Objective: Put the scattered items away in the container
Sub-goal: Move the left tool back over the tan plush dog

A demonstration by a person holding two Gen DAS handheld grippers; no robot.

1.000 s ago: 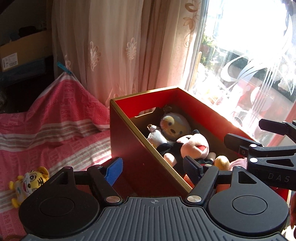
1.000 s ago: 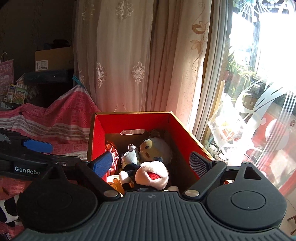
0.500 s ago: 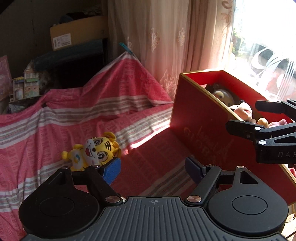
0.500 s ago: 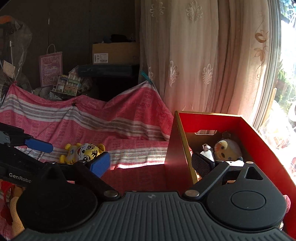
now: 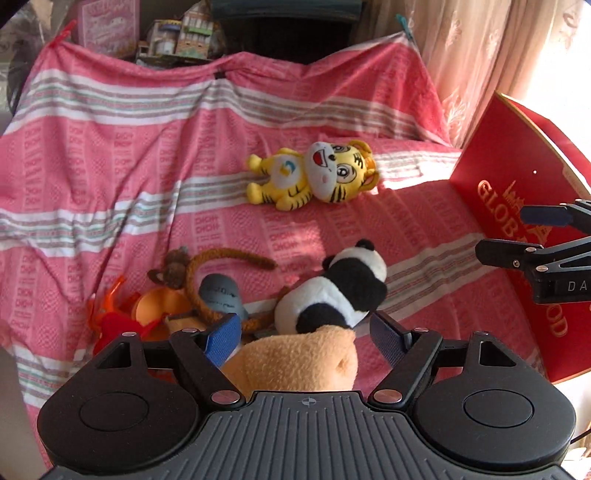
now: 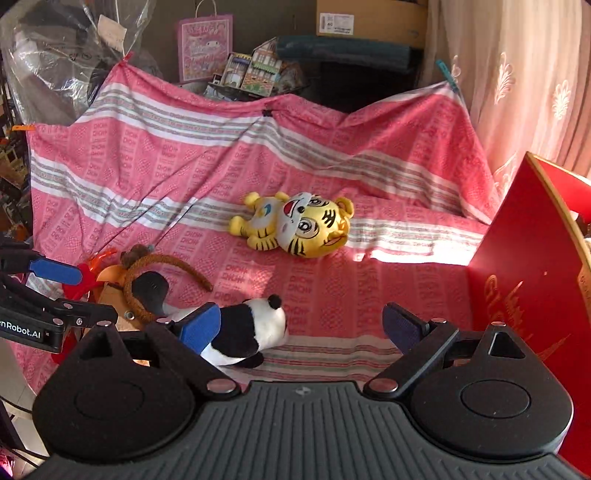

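A yellow tiger plush (image 5: pixel 314 176) lies on the pink striped cloth (image 5: pixel 110 155); it also shows in the right wrist view (image 6: pixel 295 225). A panda plush (image 5: pixel 332 291) lies nearer, just ahead of my open, empty left gripper (image 5: pixel 306 336), with a tan plush (image 5: pixel 295 363) between its fingers' bases. A pile with a brown monkey, orange and red toys (image 5: pixel 162 295) lies to the left. My right gripper (image 6: pixel 301 325) is open and empty, with the panda (image 6: pixel 243 332) by its left finger. The red box (image 5: pixel 517 206) stands at the right.
Cream curtains (image 6: pixel 517 74) hang behind the red box (image 6: pixel 528 277). A pink gift bag (image 6: pixel 205 46), toy houses and a cardboard carton (image 6: pixel 369 18) sit behind the cloth. A clear plastic bag (image 6: pixel 55 48) is at the far left.
Both grippers have swung left away from the red box and down toward the toys on the cloth. The box has moved to the right edge of both views.
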